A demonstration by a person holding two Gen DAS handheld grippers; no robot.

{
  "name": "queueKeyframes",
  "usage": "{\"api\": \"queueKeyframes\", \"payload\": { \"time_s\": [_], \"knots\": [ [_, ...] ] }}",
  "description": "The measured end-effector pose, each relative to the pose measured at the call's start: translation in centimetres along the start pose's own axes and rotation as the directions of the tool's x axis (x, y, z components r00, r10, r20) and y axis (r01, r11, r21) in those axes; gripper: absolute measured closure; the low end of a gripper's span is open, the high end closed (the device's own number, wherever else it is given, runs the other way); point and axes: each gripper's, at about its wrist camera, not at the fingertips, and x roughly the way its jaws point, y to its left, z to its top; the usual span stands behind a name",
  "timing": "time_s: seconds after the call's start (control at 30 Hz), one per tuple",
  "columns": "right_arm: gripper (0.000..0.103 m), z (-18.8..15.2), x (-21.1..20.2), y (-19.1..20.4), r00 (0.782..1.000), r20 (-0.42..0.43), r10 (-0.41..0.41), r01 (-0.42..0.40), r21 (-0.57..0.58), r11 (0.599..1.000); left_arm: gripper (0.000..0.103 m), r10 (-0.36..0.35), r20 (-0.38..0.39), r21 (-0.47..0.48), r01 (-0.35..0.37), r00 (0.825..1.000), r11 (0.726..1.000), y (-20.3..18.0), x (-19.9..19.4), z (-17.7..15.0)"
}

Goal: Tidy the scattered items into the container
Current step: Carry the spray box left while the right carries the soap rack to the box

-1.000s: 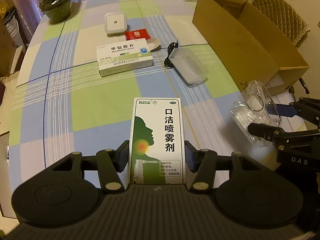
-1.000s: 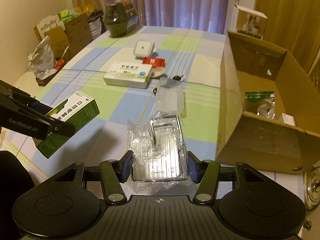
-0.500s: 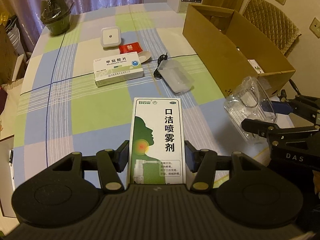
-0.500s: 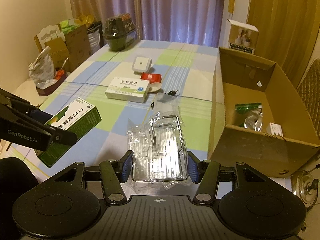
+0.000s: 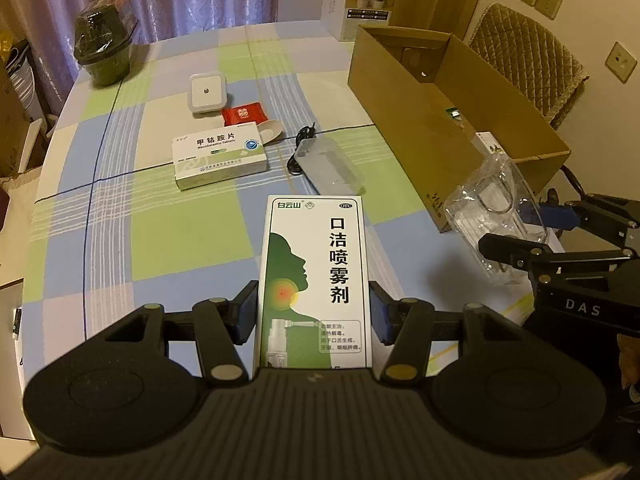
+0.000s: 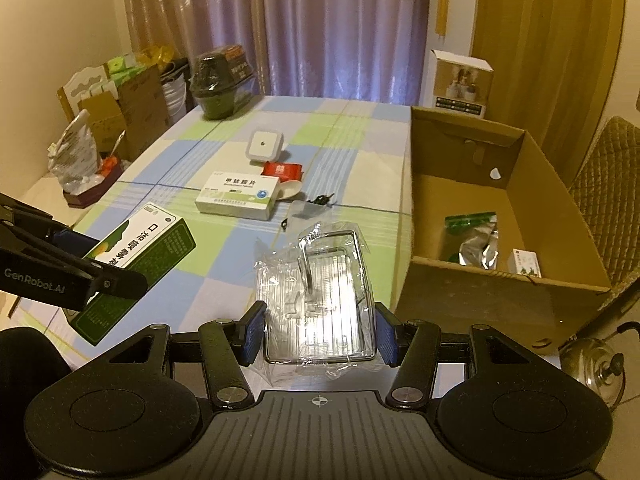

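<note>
My left gripper [image 5: 312, 314] is shut on a green and white spray box [image 5: 316, 276], held above the near part of the table; the same spray box [image 6: 136, 256] shows at the left of the right wrist view. My right gripper [image 6: 320, 330] is shut on a clear plastic pack with a metal wire rack inside [image 6: 328, 292], also seen as the plastic pack [image 5: 492, 216] beside the open cardboard box [image 6: 500, 292]. The cardboard box [image 5: 404, 92] stands at the table's right edge and holds a green-topped bag [image 6: 476, 240] and a small white carton [image 6: 524, 262].
On the checked tablecloth lie a white tablet box [image 5: 218, 156], a red packet [image 5: 242, 114], a white square device [image 5: 207, 90], a black cable [image 5: 300, 148], a clear flat case [image 5: 332, 166]. A dark green pot [image 5: 106, 46] stands far left. A padded chair [image 5: 528, 60] is behind the box.
Both grippers have risen and pulled back from the table with their loads; the table items look smaller and the inside of the cardboard box has come into view.
</note>
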Motion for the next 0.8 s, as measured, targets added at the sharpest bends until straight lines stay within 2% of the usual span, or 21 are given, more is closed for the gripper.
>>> {"api": "queueKeyframes", "payload": {
  "time_s": [0.5,0.8],
  "knots": [
    [0.045,0.3,-1.6,-2.0,0.999,0.032,-0.029,0.028,0.037,0.999,0.052,-0.031,0.022,0.007,0.031,0.999,0.999,-1.8,-0.1,1.2],
    [0.045,1.0,-2.9,-5.4,0.994,0.063,-0.086,0.080,0.095,0.992,0.053,-0.084,0.049,0.041,0.082,0.995,0.996,-4.8,0.2,4.1]
  ]
}}
